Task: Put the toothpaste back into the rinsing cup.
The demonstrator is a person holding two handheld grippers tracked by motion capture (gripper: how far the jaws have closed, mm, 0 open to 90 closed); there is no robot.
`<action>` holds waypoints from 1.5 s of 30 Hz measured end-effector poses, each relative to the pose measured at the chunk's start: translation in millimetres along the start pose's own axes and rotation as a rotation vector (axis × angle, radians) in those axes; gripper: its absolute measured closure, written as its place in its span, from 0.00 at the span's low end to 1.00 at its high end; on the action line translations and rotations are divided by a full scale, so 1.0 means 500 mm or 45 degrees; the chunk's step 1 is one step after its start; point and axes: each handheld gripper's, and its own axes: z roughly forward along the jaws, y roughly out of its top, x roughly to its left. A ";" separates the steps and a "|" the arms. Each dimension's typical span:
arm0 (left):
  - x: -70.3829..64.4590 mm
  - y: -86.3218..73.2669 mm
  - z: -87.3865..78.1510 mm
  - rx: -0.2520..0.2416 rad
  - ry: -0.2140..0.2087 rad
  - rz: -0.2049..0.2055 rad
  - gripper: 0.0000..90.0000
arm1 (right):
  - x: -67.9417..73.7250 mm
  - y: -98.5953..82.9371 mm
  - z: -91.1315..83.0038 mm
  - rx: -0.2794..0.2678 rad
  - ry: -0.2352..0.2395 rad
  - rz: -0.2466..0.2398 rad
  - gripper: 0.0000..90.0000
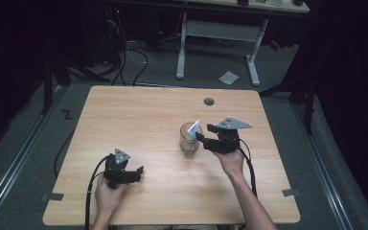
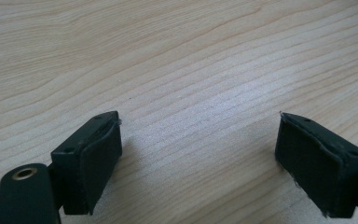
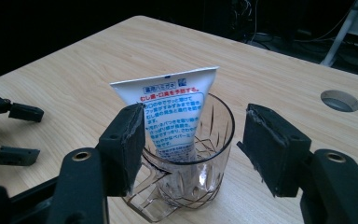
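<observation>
A clear cut-glass cup (image 1: 189, 140) (image 3: 191, 163) stands upright near the middle of the wooden table (image 1: 139, 115). A white toothpaste tube (image 1: 194, 128) (image 3: 172, 116) with blue and red print stands in it, flat end up. My right gripper (image 1: 202, 132) (image 3: 193, 140) hovers just right of the cup, open, its jaws either side of the tube's top without touching it. My left gripper (image 1: 139, 171) (image 2: 198, 158) rests low over bare wood at the front left, open with nothing between its pads.
A round cable hole (image 1: 209, 101) (image 3: 339, 100) sits near the table's far edge. Beyond the table stand a white desk frame (image 1: 218, 43), floor cables and a paper scrap (image 1: 228, 77). Black cables trail from both grippers off the front edge.
</observation>
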 end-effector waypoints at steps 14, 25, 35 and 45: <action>0.000 0.000 0.000 0.000 0.000 0.000 0.17 | -0.011 -0.007 -0.037 -0.030 -0.014 0.024 0.44; 0.000 0.000 0.000 0.000 0.001 0.000 0.17 | -0.020 -0.016 -0.066 -0.049 -0.045 0.027 0.44; -0.001 0.000 0.000 0.000 0.001 0.000 0.17 | -0.027 -0.036 -0.088 -0.070 -0.066 0.047 0.45; -0.001 0.000 0.000 0.000 0.001 0.000 0.17 | -0.032 -0.056 -0.104 -0.067 -0.077 0.062 0.45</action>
